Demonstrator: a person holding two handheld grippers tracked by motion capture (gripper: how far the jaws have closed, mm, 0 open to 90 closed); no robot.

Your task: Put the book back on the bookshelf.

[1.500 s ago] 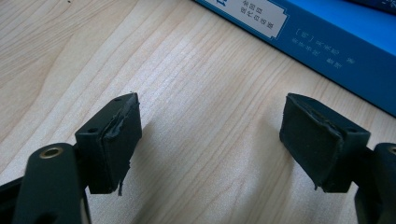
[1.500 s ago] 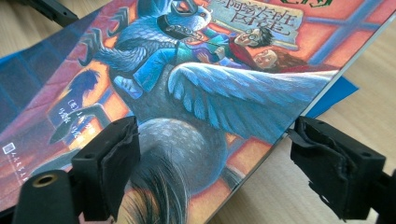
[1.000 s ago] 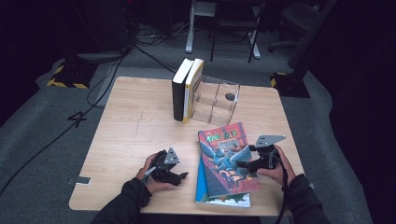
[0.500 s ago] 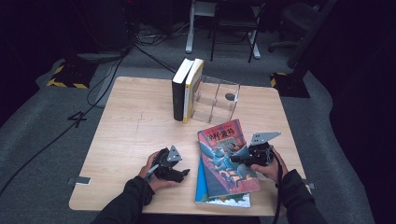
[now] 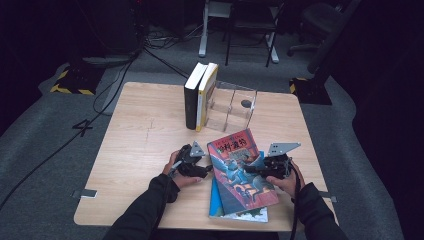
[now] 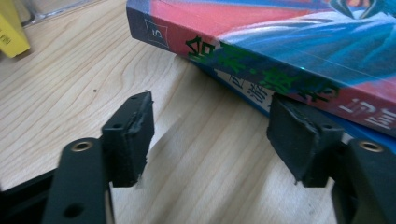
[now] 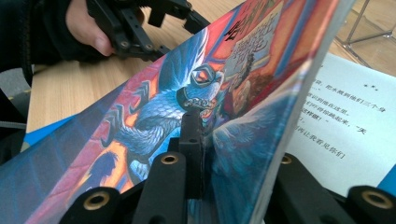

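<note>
Two paperbacks lie stacked near the table's front edge. The top book [image 5: 240,175] [image 6: 280,42] [image 7: 154,107] has a red and blue picture cover; a blue book [image 5: 240,214] [image 6: 238,84] lies under it. My right gripper [image 5: 248,170] [image 7: 224,140] has just been closing and is shut on the top book's right edge, raising the cover so that a printed page shows beneath. My left gripper [image 5: 204,170] [image 6: 210,135] is open at the spines on the left. Its jaws have just been closing, with bare table between them and the right pad by the lower spine.
Two books [image 5: 200,95] stand upright at the table's [image 5: 140,140] far middle, against a clear acrylic holder [image 5: 232,107]. The yellow one [image 6: 11,32] shows in a corner of the left gripper view. The stack lies close to the front edge.
My left gripper has slid right, up to the books' spines. My right gripper has closed on the top book's right edge, and the cover there has lifted.
</note>
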